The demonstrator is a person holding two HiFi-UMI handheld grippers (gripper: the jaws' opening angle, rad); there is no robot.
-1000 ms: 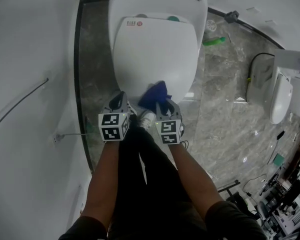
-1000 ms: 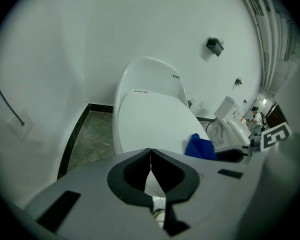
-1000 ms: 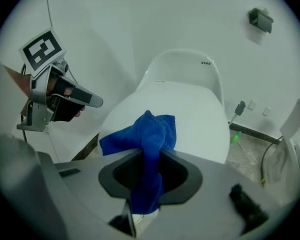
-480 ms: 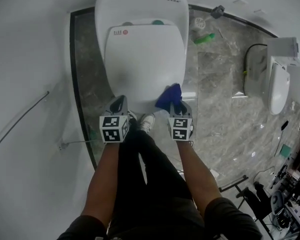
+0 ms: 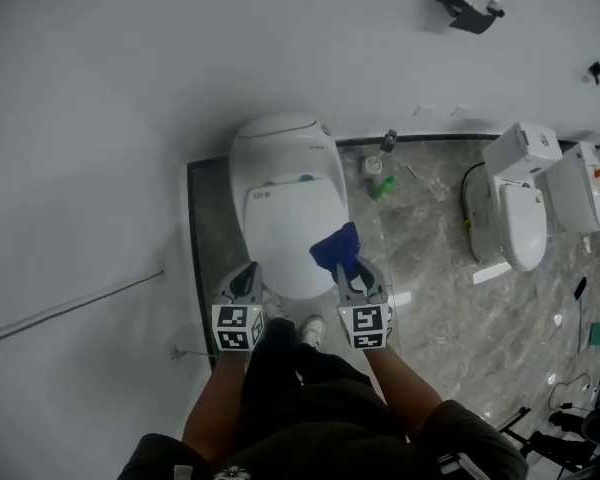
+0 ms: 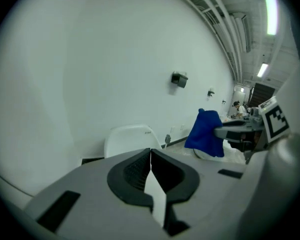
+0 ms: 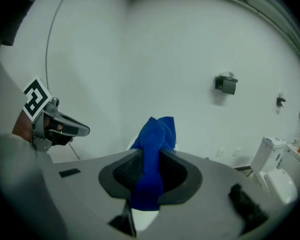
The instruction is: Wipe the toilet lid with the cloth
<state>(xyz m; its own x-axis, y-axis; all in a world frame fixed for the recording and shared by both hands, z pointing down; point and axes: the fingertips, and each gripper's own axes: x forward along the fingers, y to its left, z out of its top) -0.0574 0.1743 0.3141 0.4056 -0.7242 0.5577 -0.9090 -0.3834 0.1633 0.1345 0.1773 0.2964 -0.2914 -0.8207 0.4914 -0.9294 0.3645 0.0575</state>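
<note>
Counting from the head view: three toilets stand along the wall, the nearest toilet [image 5: 280,163] with its lid [image 5: 285,243] down and two more toilets [image 5: 520,213] off to the right on the grey stone floor [image 5: 430,268]. There is one blue cloth [image 5: 337,247], one green bottle [image 5: 382,188] at the foot of the wall, and one dark wall box [image 5: 468,3] high up.

The left tongs [image 5: 248,270] are pressed together with nothing between them. The right tongs [image 5: 349,265] are clamped on the cloth.

From the head view the cloth overlaps the lid's right front edge, and that view cannot tell whether the two touch. The left gripper view shows the cloth hanging in the air from the tip of the right tongs, beside the toilet and not on it. Only the right gripper view shows the grip itself, with the fabric pinched between both pads.

The cloth is bunched into a narrow fold. Its long axis runs along the tongs, out past their tips towards the wall, and its free end sits past the tips.
</note>
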